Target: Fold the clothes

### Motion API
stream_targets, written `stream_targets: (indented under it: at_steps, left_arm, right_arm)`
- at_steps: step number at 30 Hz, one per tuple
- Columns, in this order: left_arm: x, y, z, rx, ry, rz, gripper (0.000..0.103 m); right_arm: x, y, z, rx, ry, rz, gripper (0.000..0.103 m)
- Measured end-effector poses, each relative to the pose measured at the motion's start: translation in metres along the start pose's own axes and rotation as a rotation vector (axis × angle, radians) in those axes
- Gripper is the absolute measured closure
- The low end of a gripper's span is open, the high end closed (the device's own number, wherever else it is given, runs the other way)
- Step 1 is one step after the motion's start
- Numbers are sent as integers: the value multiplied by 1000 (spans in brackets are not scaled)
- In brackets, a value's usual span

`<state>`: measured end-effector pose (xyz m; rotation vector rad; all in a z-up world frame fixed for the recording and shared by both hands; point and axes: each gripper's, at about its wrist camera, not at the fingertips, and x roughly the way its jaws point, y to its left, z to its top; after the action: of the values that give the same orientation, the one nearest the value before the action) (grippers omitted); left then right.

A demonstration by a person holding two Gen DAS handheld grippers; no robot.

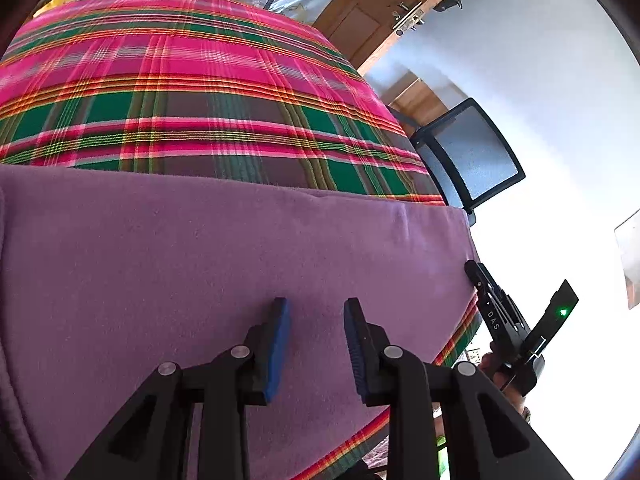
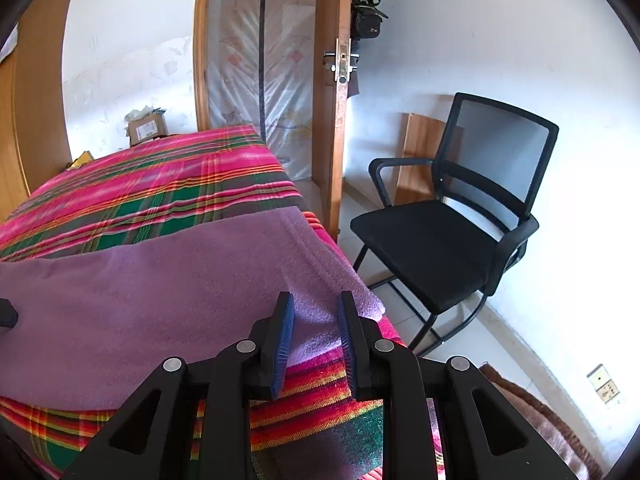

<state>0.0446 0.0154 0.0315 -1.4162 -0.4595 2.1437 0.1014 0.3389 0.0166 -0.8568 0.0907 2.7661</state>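
Observation:
A purple fleece garment [image 1: 240,248] lies spread flat on a bed covered by a pink, green and orange plaid blanket [image 1: 180,80]. My left gripper [image 1: 316,308] hovers open just above the garment's middle, nothing between its blue pads. In the right wrist view the same purple garment [image 2: 160,288] reaches the bed's right edge. My right gripper [image 2: 314,306] is open around the garment's near right corner, its blue pads on either side of the fabric edge. The right gripper [image 1: 472,270] also shows in the left wrist view at the garment's right edge, with a hand behind it.
A black mesh office chair [image 2: 452,240] stands right of the bed on the tiled floor. A wooden door [image 2: 334,120] with a metal handle is behind the bed. A cardboard box [image 2: 146,130] sits at the bed's far end. The plaid blanket [image 2: 140,196] is bare beyond the garment.

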Motion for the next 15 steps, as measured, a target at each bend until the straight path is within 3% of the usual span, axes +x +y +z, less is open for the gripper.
stream_targets:
  at_steps: [4, 6, 8, 15]
  left_arm:
    - [2, 0, 1, 0, 0, -4, 74]
    - [2, -1, 1, 6, 0, 2, 74]
    - [2, -2, 1, 12, -3, 6, 74]
    - [2, 0, 2, 7, -2, -5, 74]
  right_arm:
    - [-4, -2, 0, 25, -1, 1, 77]
    - [-5, -7, 1, 47, 2, -18, 61]
    - [-5, -14, 1, 86, 4, -17, 54]
    - [9, -32, 1, 202, 40, 39, 54]
